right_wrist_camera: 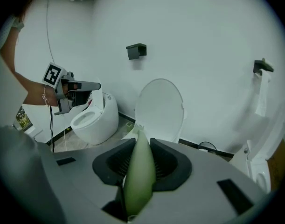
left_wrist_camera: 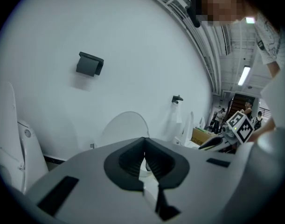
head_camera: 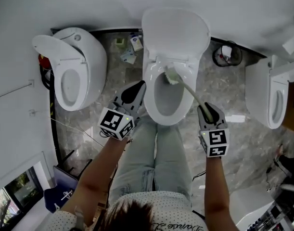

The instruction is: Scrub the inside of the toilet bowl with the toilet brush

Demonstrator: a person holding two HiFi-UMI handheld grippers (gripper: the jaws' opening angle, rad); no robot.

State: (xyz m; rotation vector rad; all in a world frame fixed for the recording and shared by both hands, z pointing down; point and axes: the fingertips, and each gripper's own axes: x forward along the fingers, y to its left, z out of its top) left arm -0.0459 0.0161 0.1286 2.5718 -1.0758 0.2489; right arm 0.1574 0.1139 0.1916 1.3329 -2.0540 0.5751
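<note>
The white toilet (head_camera: 151,88) stands straight ahead with its lid (head_camera: 175,30) raised. The toilet brush's pale green head (head_camera: 172,76) rests at the back of the bowl, just under the rim. Its handle (head_camera: 192,94) slants down-right into my right gripper (head_camera: 207,112), which is shut on it. In the right gripper view the green handle (right_wrist_camera: 140,171) fills the gap between the jaws, and the bristles (right_wrist_camera: 138,126) show past them. My left gripper (head_camera: 137,89) hovers beside the bowl's left rim. In the left gripper view its jaws meet at the tip (left_wrist_camera: 144,158) with nothing between them.
A second toilet (head_camera: 72,69) stands at the left and a third (head_camera: 274,97) at the right. Small bottles (head_camera: 128,47) lie on the floor behind, and a coiled cable (head_camera: 227,55) sits to the back right. The person's jeans-clad legs (head_camera: 156,153) straddle the bowl's front.
</note>
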